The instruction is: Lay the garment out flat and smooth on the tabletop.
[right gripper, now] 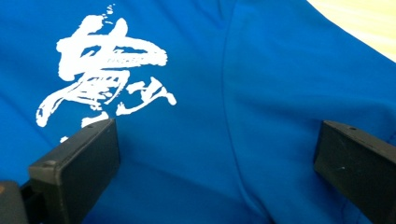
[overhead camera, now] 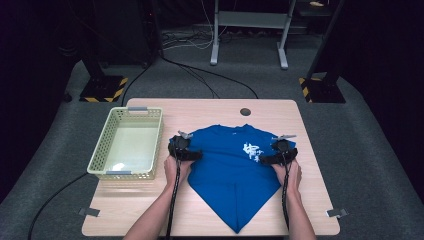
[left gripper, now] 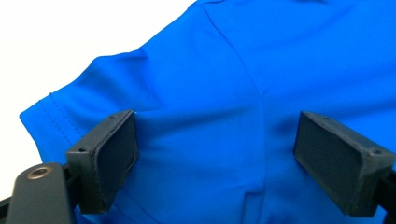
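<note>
A blue T-shirt [overhead camera: 227, 172] lies on the wooden table [overhead camera: 145, 207], its lower part folded to a point toward the front edge. White lettering [overhead camera: 251, 151] marks its chest. My left gripper [overhead camera: 181, 145] rests over the shirt's left shoulder. In the left gripper view its jaws [left gripper: 219, 140] stand wide apart over smooth blue cloth [left gripper: 261, 60], by the sleeve hem. My right gripper [overhead camera: 281, 150] sits at the shirt's right side. In the right gripper view it [right gripper: 222, 144] is open over the fabric [right gripper: 271, 70], next to the white print [right gripper: 102, 65]. Neither pinches any cloth.
A pale yellow-green plastic basket [overhead camera: 100, 161] stands on the table's left side, close to my left gripper. A round cable hole [overhead camera: 245, 111] is at the back edge. Beyond the table are grey carpet, cables and stand legs.
</note>
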{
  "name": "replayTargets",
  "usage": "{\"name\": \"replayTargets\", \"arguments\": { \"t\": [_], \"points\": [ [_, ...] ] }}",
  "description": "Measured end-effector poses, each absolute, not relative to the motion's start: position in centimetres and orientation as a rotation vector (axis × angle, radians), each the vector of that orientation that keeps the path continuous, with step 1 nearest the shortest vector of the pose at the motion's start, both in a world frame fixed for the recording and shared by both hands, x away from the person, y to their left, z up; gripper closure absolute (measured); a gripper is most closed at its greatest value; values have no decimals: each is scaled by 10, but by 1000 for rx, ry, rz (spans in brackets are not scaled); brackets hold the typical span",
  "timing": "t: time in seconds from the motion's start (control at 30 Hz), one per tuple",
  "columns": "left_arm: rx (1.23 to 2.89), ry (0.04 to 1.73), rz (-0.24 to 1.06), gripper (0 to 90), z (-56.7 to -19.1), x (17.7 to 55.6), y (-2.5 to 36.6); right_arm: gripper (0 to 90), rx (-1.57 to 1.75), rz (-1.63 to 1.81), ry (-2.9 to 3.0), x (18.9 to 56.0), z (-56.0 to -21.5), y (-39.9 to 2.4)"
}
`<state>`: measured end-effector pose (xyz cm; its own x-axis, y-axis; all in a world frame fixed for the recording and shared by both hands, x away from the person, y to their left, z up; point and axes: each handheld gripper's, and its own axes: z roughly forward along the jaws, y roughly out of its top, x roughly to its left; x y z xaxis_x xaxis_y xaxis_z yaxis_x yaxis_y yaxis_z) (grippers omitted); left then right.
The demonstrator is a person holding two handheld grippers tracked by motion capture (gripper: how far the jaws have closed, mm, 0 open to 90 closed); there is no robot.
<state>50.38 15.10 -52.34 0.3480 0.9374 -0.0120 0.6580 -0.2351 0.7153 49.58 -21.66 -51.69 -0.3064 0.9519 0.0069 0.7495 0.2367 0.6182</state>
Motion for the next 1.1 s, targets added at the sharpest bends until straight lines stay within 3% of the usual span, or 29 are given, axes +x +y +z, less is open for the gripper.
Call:
{"name": "replayTargets", "arguments": {
  "t": [0.53,0.87,1.1],
  "points": [
    [1995,1423,538,85,-517,521,163,0,1590,747,2128,508,-516,-223],
    [1945,1268,525,54,-489,468,154,0,1539,845,2084,462,-498,-232],
    [2021,1133,487,47,-501,416,129,0,1514,890,2103,415,-501,-221]
  ]
}}
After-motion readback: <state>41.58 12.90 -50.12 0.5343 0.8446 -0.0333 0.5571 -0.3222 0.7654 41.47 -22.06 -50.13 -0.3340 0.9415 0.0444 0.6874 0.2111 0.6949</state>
